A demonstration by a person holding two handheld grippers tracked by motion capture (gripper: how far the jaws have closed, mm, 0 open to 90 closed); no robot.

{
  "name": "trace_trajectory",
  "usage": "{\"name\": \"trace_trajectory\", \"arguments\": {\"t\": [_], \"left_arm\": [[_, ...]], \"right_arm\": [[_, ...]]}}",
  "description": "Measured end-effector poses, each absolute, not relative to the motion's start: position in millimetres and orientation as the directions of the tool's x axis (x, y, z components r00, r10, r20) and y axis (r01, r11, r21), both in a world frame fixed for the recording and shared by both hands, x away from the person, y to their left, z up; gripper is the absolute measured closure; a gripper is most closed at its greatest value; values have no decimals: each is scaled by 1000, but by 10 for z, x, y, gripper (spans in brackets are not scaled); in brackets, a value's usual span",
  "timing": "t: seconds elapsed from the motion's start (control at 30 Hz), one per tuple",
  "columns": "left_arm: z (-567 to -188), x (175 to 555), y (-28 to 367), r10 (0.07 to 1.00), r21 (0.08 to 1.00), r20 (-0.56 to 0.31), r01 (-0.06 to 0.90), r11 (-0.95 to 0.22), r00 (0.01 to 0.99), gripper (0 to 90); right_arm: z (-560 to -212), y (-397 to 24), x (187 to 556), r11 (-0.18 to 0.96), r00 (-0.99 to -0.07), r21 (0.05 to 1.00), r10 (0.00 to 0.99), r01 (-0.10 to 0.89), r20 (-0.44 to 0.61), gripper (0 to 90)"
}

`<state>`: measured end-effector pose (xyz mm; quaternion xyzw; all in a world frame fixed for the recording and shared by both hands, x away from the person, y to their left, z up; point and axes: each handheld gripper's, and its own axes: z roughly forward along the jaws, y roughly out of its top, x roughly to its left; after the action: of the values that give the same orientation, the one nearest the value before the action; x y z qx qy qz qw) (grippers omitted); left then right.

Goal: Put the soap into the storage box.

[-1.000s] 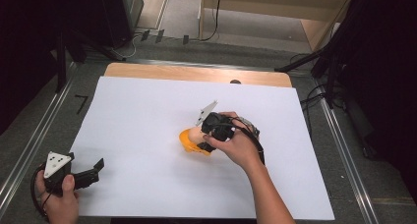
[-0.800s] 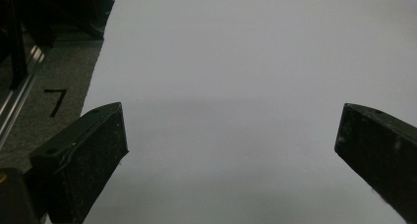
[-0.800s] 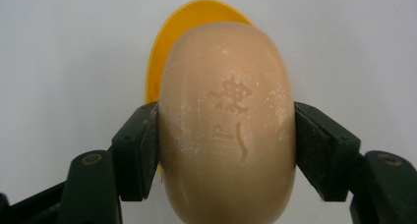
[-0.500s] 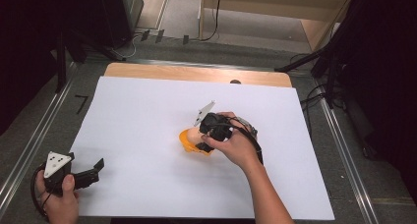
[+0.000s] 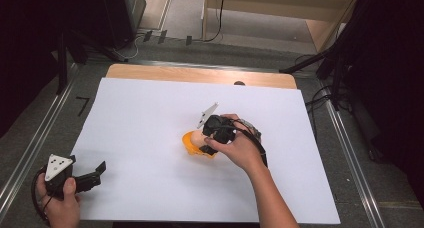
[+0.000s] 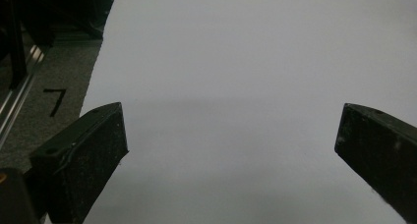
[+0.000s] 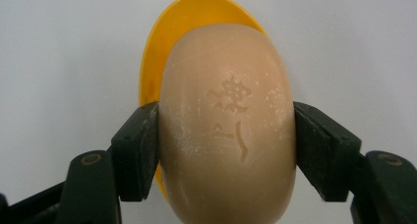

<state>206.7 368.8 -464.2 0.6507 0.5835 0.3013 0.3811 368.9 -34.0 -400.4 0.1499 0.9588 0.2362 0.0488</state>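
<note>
Near the middle of the frame, the right gripper [image 7: 226, 150] is closed on the beige soap bar [image 7: 228, 121] over its yellow dish [image 7: 162, 52] — the step looks like placing or lifting it, so next comes a steady vertical move — while the left gripper [image 6: 231, 150] waits open at lower left.

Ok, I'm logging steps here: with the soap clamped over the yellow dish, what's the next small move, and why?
Probably lift straight up a little. The right tongs press both sides of the soap bar, which sits over the yellow dish, so a small rise would test the grip.
</note>
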Motion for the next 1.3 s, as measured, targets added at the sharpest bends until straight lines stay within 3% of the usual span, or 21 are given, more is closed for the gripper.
{"name": "trace_trajectory", "arguments": {"t": [0.53,1.3], "left_arm": [[-4642,2068,3687,989,847,-50,530,-32,139,0],[-4641,2065,3683,989,848,-44,529,-38,140,0]], "right_arm": [[-3930,-441,3690,819,-940,501,339,281,-27,314],[-3896,-955,3692,761,-894,533,448,369,-20,315]]}}
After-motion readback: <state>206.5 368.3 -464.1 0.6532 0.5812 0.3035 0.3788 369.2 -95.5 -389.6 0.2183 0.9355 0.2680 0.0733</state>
